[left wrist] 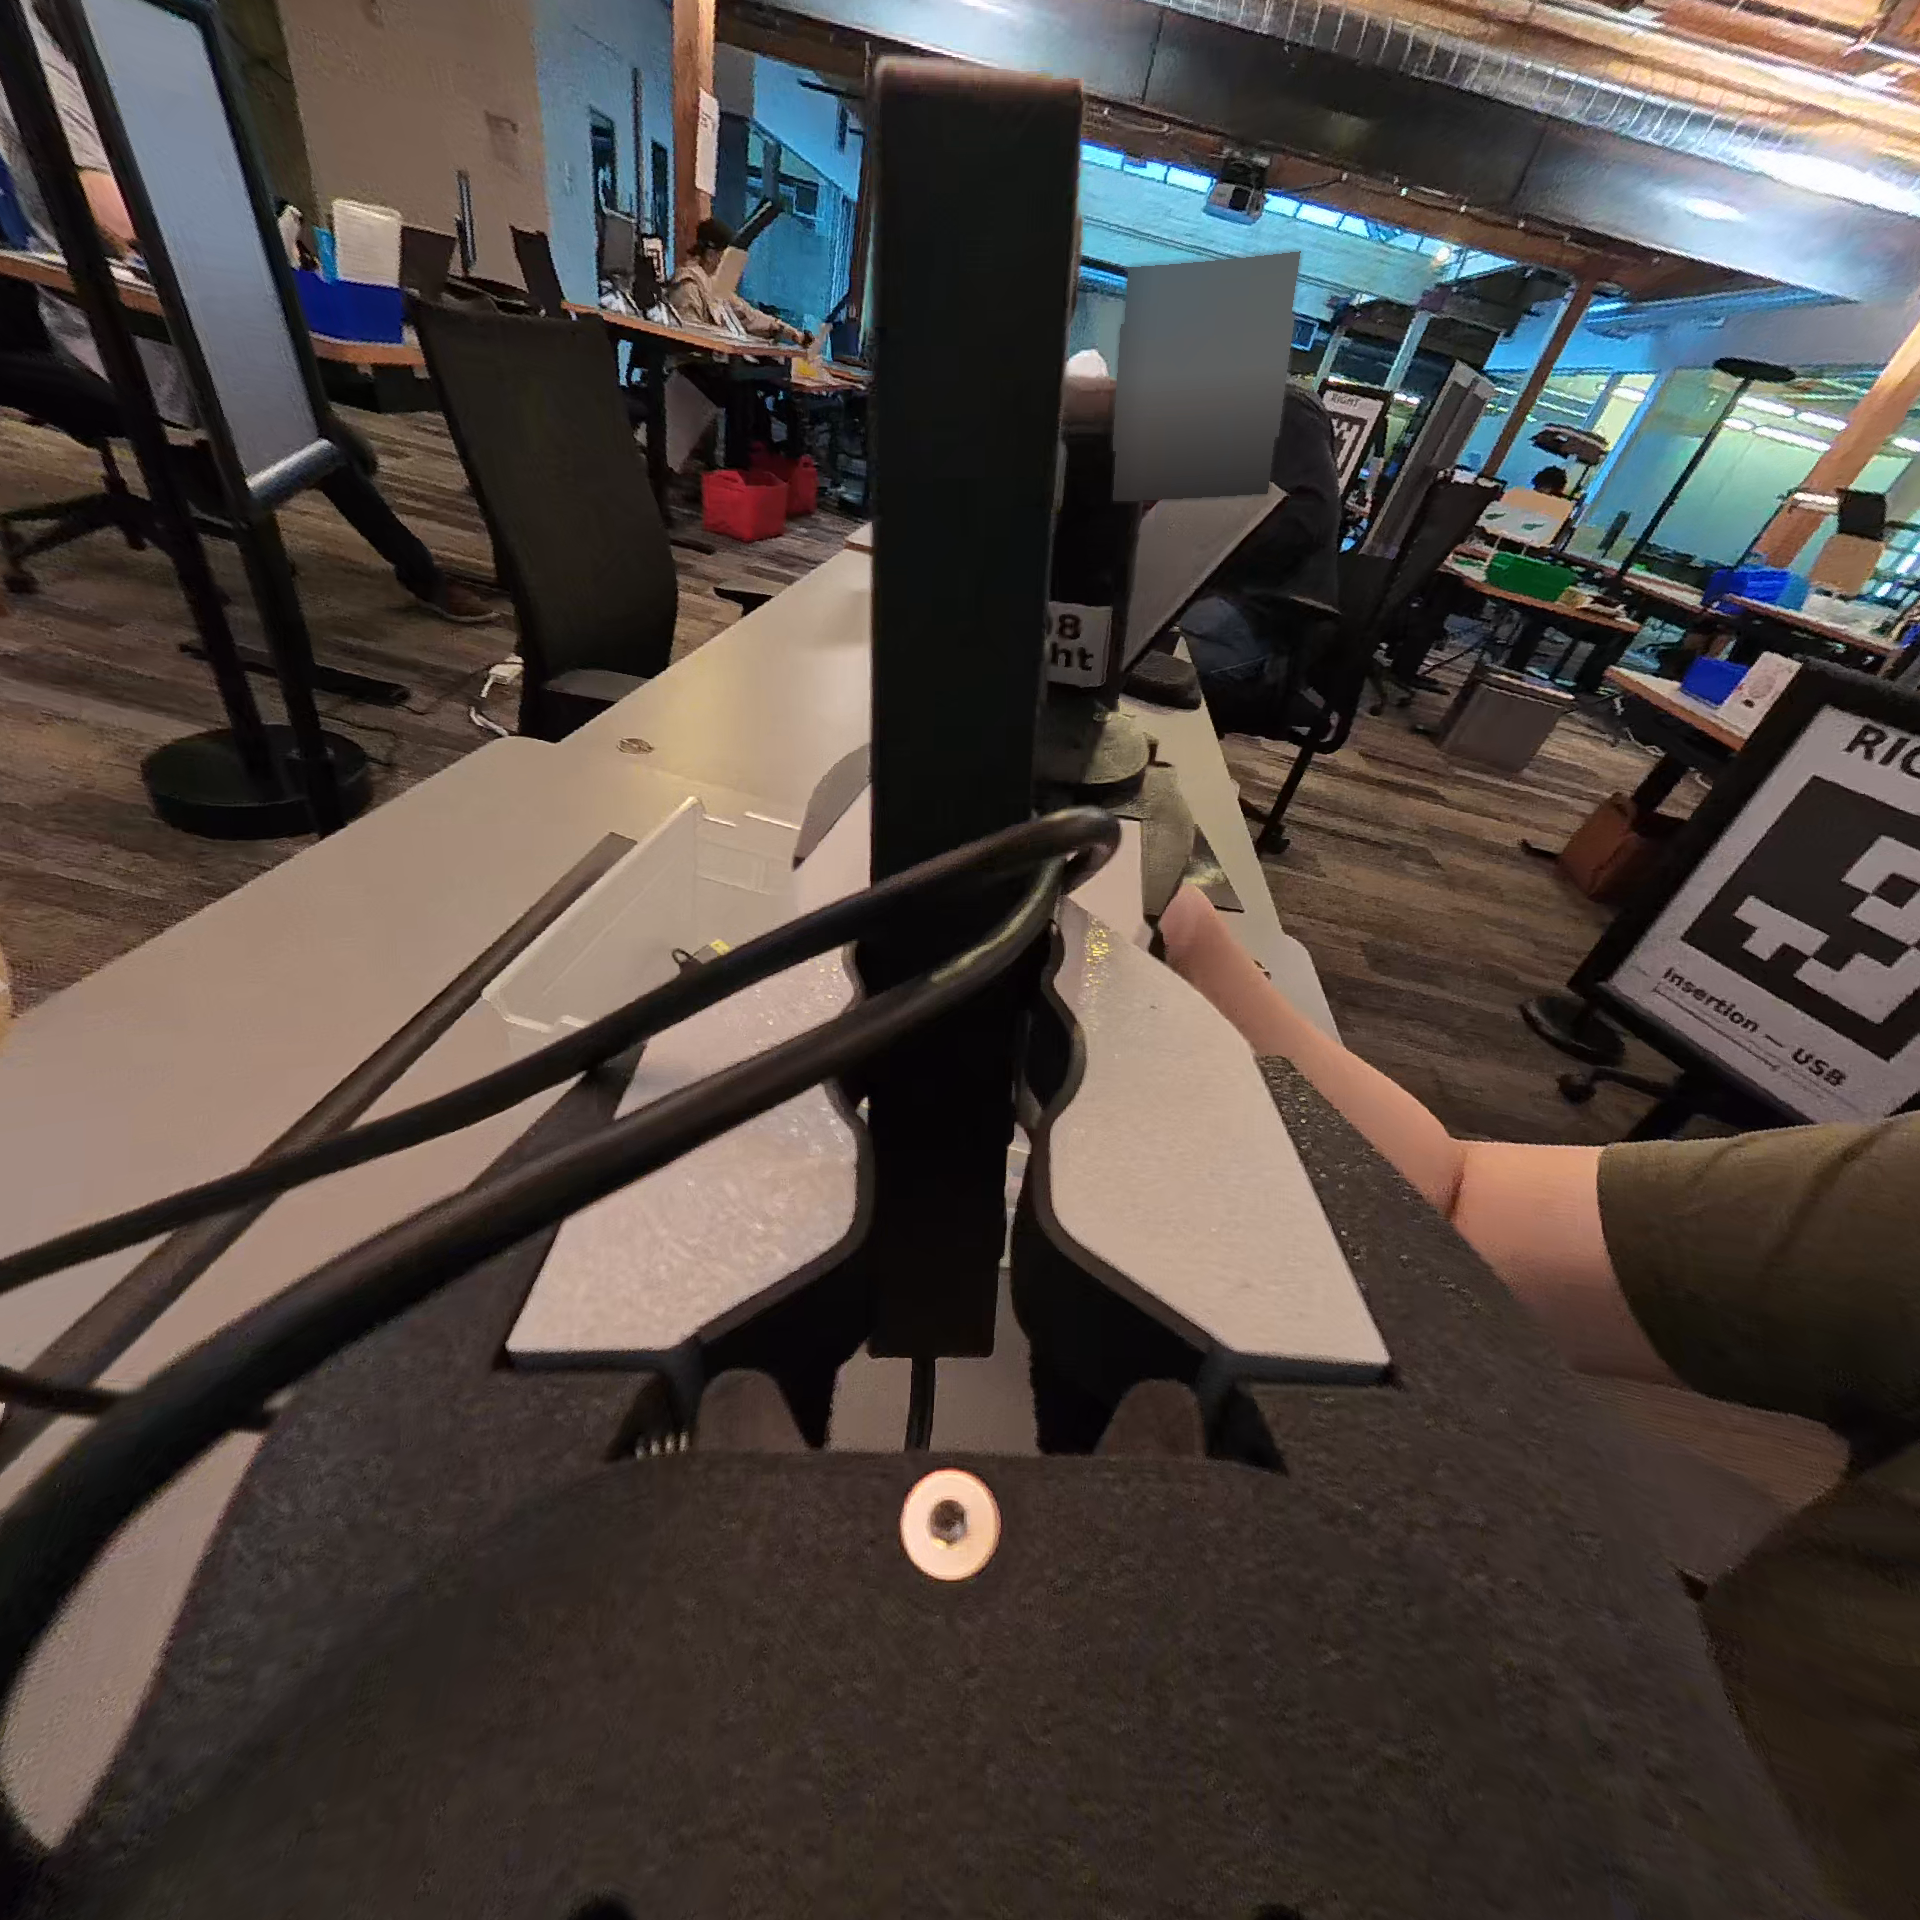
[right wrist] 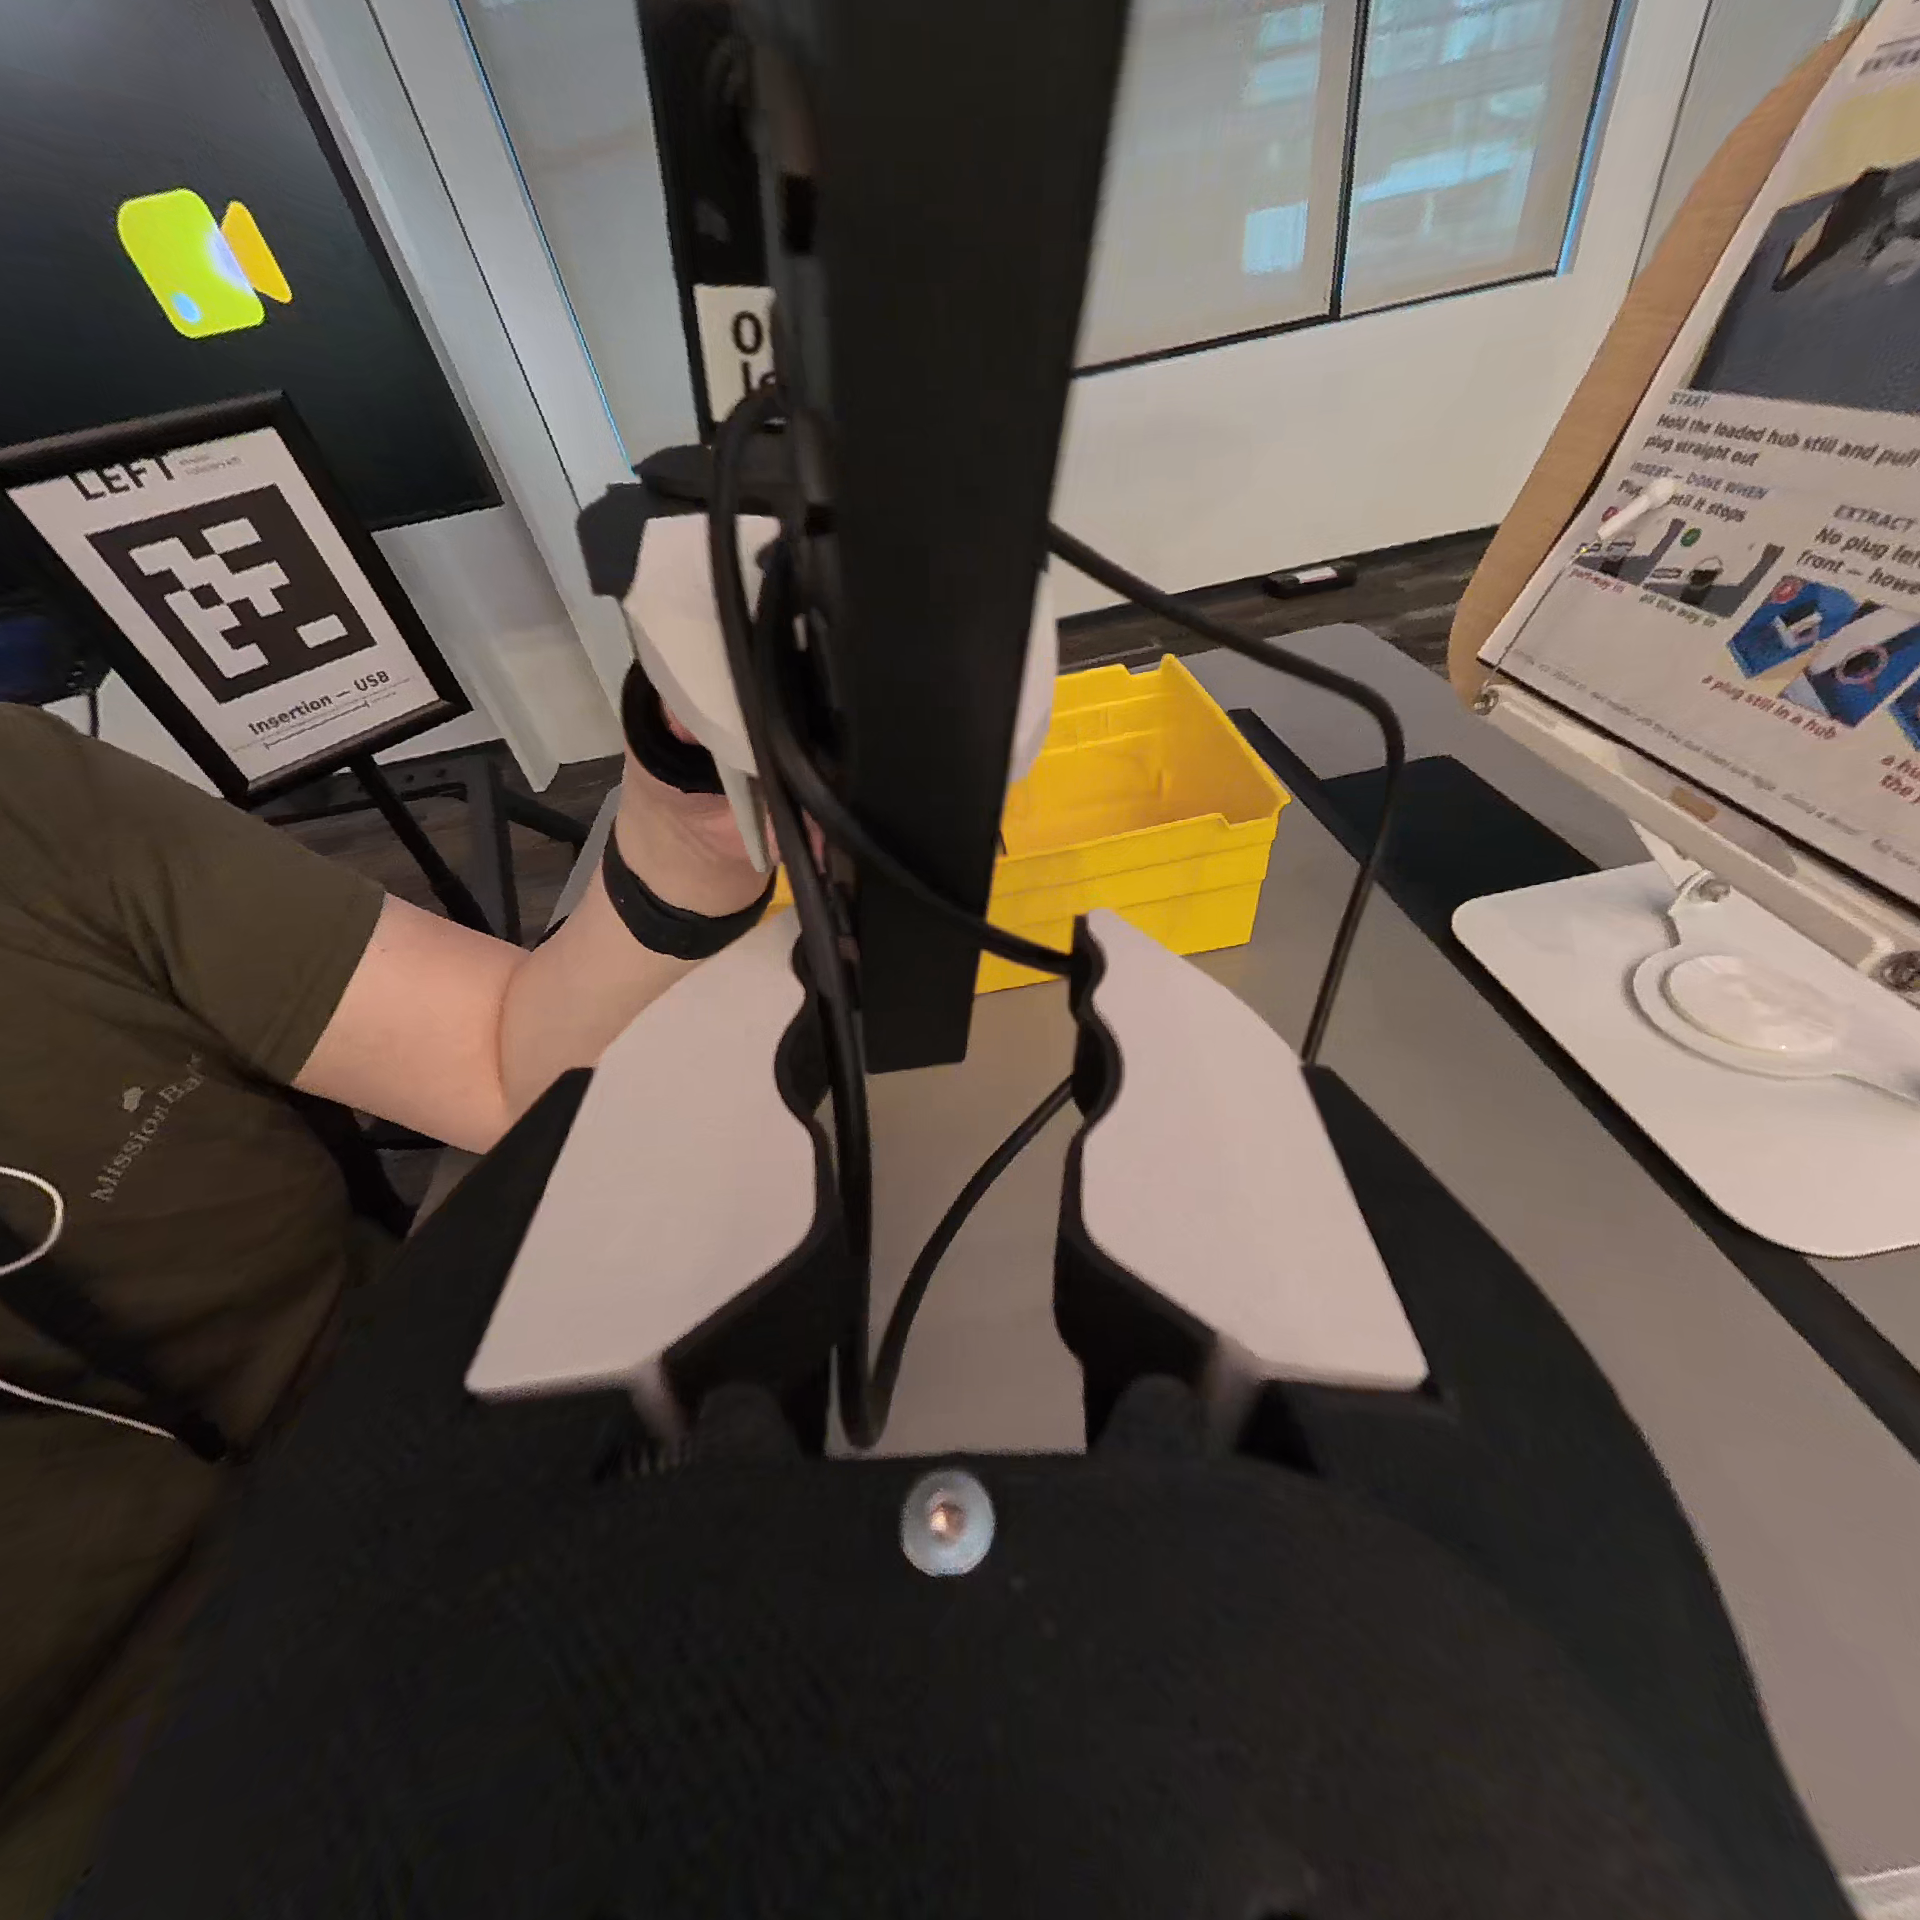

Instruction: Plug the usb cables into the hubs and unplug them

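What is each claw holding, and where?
Left claw clamps the black hub at its lower end. Right claw: open around the hub's bottom; no grip visible.

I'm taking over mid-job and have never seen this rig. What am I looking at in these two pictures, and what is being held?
There is no robot arm. A person holds a two-finger gripper in each hand, and each picture comes from a camera on one gripper, looking along its grey fingers. In the left wrist view, the left gripper is clamped on a long black bar-shaped USB hub, with a looping black cable draped past it. In the right wrist view, the right gripper has its fingers apart around that hub's end, not pinching it. On the grey table sit a clear plastic bin and a yellow plastic bin, plus an instruction sheet on a white stand.
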Available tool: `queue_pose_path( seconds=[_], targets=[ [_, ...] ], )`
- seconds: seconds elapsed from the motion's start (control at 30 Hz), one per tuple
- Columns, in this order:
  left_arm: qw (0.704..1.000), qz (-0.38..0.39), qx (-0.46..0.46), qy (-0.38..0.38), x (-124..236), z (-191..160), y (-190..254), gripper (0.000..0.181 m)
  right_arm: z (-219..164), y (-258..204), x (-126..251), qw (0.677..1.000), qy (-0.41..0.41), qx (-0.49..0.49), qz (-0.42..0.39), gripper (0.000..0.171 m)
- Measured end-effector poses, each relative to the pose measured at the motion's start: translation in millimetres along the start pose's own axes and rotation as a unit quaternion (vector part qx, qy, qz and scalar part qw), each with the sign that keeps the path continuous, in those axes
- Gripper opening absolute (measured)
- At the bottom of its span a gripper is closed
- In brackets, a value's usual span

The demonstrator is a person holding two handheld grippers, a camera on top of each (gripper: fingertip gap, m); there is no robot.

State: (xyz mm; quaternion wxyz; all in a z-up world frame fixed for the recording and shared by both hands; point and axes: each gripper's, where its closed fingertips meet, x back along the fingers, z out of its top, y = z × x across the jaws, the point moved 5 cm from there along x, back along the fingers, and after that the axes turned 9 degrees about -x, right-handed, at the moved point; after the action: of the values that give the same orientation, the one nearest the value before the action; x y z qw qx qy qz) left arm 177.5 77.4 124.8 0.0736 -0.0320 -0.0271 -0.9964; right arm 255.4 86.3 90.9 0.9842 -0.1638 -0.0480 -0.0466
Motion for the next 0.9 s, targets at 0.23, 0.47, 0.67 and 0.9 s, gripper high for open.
queue_pose_path(
  seconds=[0.23,0.47,0.67,0.9],
  targets=[
    [0.999,-0.022,0.011,0.039,1,7,3,0.027,3,-5,-1,1.0,0.011,-0.014,0.023,0.045],
    [0.999,-0.009,0.023,0.041,2,4,-6,0.025,2,-2,-17,1.0,0.012,0.017,-0.004,0.037],
    [0.999,-0.017,0.035,0.014,4,-2,-7,0.026,-4,-2,-19,1.0,-0.012,0.015,0.02,0.025],
    [0.998,-0.027,0.049,-0.004,1,-7,-7,0.03,-7,1,-12,0.999,-0.028,0.027,0.009,0.025]
  ],
)
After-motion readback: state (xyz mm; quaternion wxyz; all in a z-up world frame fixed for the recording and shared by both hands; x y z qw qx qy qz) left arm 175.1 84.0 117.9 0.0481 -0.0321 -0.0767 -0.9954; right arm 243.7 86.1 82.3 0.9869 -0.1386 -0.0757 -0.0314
